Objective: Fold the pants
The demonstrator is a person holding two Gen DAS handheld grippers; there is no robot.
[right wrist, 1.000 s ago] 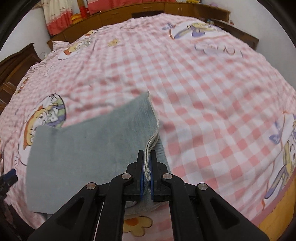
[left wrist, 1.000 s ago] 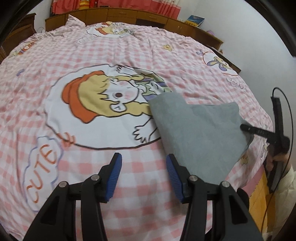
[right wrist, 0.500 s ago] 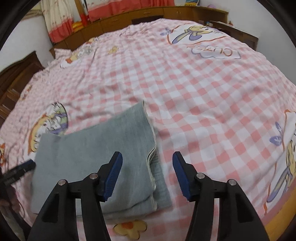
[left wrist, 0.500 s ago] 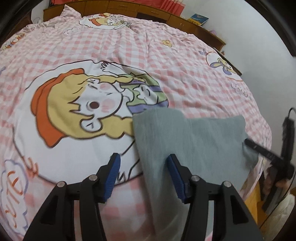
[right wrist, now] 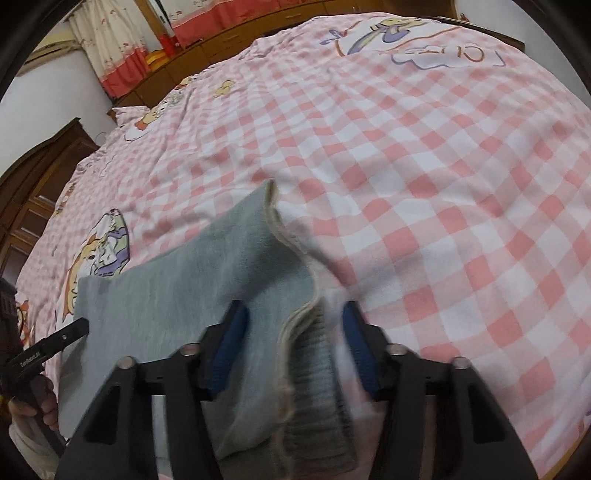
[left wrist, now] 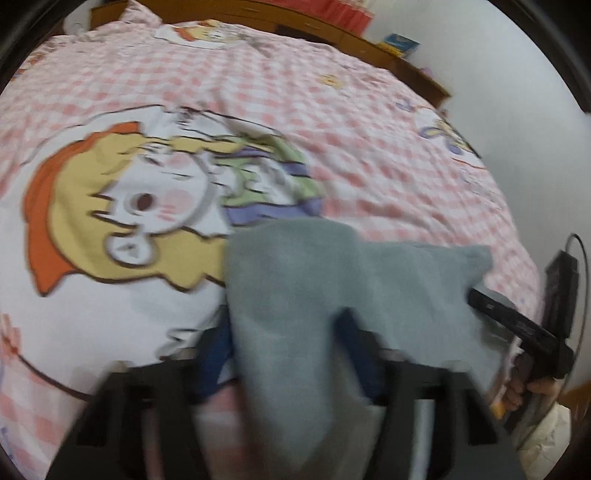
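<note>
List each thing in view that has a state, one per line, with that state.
pants: grey, folded into layers, flat on the bed
left gripper: jaws closing, straddling the pants' left edge, not yet pressing
right gripper: jaws closing, straddling the pants' layered right edge
bedspread: spread out, slightly wrinkled

A home bedroom: a wide bed under a pink-and-white checked quilt printed with cartoon figures, a wooden headboard shelf behind it, red-trimmed curtains, and a dark wooden cabinet.
</note>
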